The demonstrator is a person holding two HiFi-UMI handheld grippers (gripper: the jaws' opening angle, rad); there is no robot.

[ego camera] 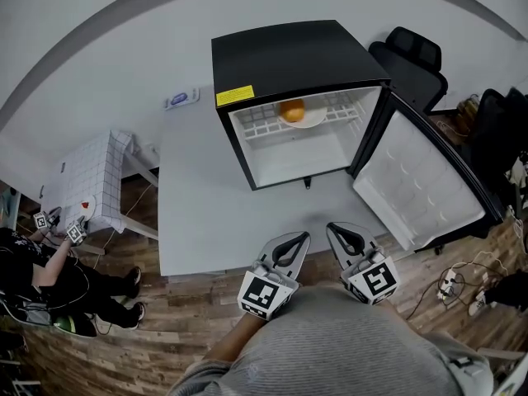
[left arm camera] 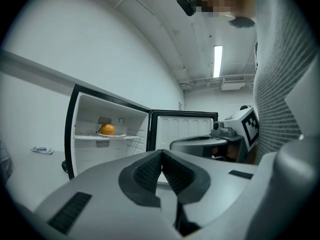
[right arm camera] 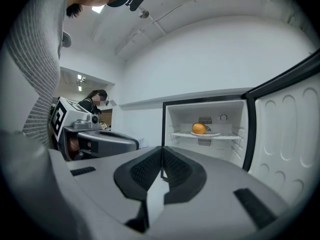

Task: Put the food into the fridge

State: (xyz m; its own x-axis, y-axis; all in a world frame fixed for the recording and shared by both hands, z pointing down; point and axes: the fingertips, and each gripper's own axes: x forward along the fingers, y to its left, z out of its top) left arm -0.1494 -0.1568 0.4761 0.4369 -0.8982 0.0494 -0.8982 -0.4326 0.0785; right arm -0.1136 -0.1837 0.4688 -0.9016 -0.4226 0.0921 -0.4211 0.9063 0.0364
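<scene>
A small black fridge (ego camera: 297, 60) stands on the white floor mat with its door (ego camera: 425, 184) swung wide to the right. An orange (ego camera: 292, 110) lies on a white plate (ego camera: 307, 120) on the wire shelf inside; it also shows as the orange (left arm camera: 106, 129) and the orange (right arm camera: 199, 128). My left gripper (ego camera: 299, 239) and right gripper (ego camera: 334, 232) hover side by side near my body, well short of the fridge. Both are shut with nothing between the jaws, as seen at the left gripper (left arm camera: 161, 154) and the right gripper (right arm camera: 162, 150).
A black chair (ego camera: 412, 60) stands behind the fridge at right. A small white table (ego camera: 91, 180) with a checked cloth sits at left, a seated person (ego camera: 49, 279) beside it. Cables and a power strip (ego camera: 450, 285) lie on the wood floor at right.
</scene>
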